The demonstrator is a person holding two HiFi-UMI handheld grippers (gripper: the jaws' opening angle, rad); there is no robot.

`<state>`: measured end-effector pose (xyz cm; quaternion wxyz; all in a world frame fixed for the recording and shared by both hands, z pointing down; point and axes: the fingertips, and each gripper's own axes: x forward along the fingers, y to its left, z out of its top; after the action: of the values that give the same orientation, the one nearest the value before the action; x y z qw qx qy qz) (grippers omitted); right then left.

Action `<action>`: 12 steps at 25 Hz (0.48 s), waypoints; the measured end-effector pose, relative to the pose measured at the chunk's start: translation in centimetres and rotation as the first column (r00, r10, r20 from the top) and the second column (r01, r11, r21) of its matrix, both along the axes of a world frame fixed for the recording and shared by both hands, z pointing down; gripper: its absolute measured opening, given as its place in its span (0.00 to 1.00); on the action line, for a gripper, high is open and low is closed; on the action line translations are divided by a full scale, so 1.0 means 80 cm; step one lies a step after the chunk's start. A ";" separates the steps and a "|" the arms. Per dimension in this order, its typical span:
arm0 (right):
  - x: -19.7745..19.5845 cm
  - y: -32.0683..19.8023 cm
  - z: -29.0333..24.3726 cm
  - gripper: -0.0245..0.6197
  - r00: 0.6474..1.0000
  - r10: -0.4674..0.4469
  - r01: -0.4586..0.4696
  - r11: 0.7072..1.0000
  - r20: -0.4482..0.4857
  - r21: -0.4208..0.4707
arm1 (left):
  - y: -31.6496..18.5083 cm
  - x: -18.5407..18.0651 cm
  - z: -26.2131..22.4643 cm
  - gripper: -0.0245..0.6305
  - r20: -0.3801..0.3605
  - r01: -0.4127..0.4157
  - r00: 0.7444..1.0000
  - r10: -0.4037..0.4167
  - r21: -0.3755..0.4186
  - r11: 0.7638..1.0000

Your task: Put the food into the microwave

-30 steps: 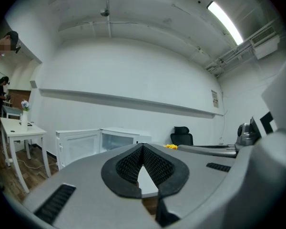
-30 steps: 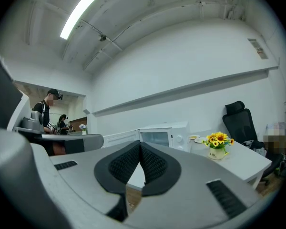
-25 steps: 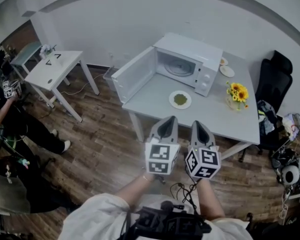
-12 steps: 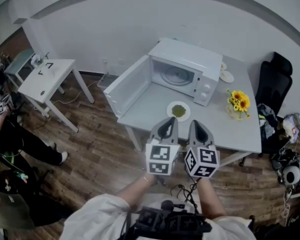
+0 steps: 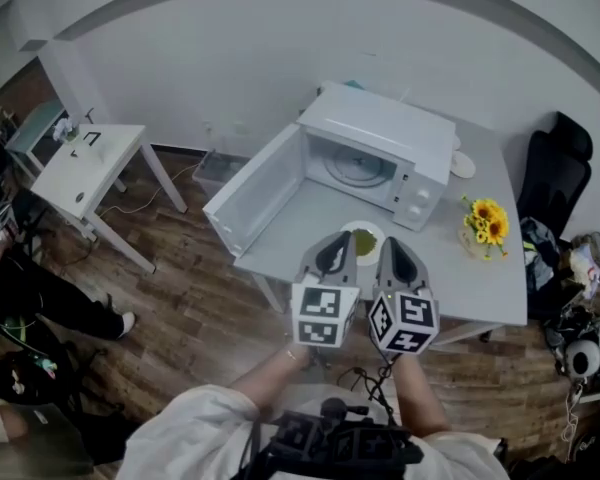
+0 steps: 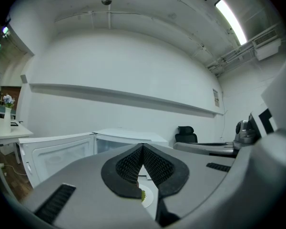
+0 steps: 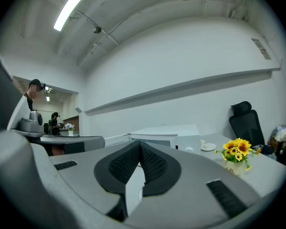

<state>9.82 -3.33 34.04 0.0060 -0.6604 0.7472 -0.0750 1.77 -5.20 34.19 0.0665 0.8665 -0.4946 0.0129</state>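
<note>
White sleeves [image 5: 205, 418] are seen at the bottom of the head view, and from them two grippers are held forward side by side, level, above the wooden floor [image 5: 200, 308]. The left gripper [image 5: 337, 242] is shown closed: in its own view the ribbed black pads [image 6: 129, 166] are pressed together at the tip, and nothing is held between them. The right gripper [image 5: 396, 248] is likewise closed, with nothing gripped. Both tips are placed over the near edge of a grey table [image 5: 480, 278].

Just beyond the tips, a white plate [image 5: 362, 224] is set on the table, and the green food [image 5: 363, 238] is piled at its middle; it is partly covered by the grippers in the head view. Directly behind the plate the white microwave [image 5: 385, 133] is found, its door [image 5: 255, 190] swung wide open to the left and its glass turntable [image 5: 360, 165] exposed and bare. To the right a pot of sunflowers [image 5: 485, 223] is placed, and a small saucer [image 5: 462, 165] is seen beside the microwave. A black chair [image 5: 555, 168] is parked past the table's right end, and a small white side table [image 5: 85, 163] is set far off to the left.
</note>
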 end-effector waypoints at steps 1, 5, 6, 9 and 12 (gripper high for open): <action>0.001 -0.008 -0.001 0.07 1.000 0.003 -0.003 1.000 0.001 0.000 | -0.008 0.001 0.000 0.04 0.002 -0.003 1.000 0.003 -0.001 1.000; 0.005 -0.041 -0.003 0.07 1.000 0.020 -0.020 1.000 0.004 -0.001 | -0.039 0.006 -0.003 0.04 0.005 -0.022 1.000 0.022 0.001 1.000; 0.006 -0.049 -0.003 0.07 1.000 0.022 -0.022 1.000 0.001 0.000 | -0.047 0.007 -0.003 0.04 0.003 -0.024 1.000 0.024 0.003 1.000; 0.007 -0.074 -0.004 0.07 0.999 0.033 -0.033 0.999 -0.005 0.005 | -0.073 0.007 -0.004 0.04 -0.004 -0.024 1.000 0.024 0.008 1.000; 0.009 -0.096 -0.006 0.07 0.999 0.043 -0.043 0.999 -0.006 0.008 | -0.094 0.008 -0.005 0.04 -0.004 -0.024 1.000 0.024 0.020 1.000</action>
<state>10.53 -10.99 33.57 0.0082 -0.6765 0.7331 -0.0698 2.40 -12.70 33.76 0.0589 0.8730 -0.4840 0.0069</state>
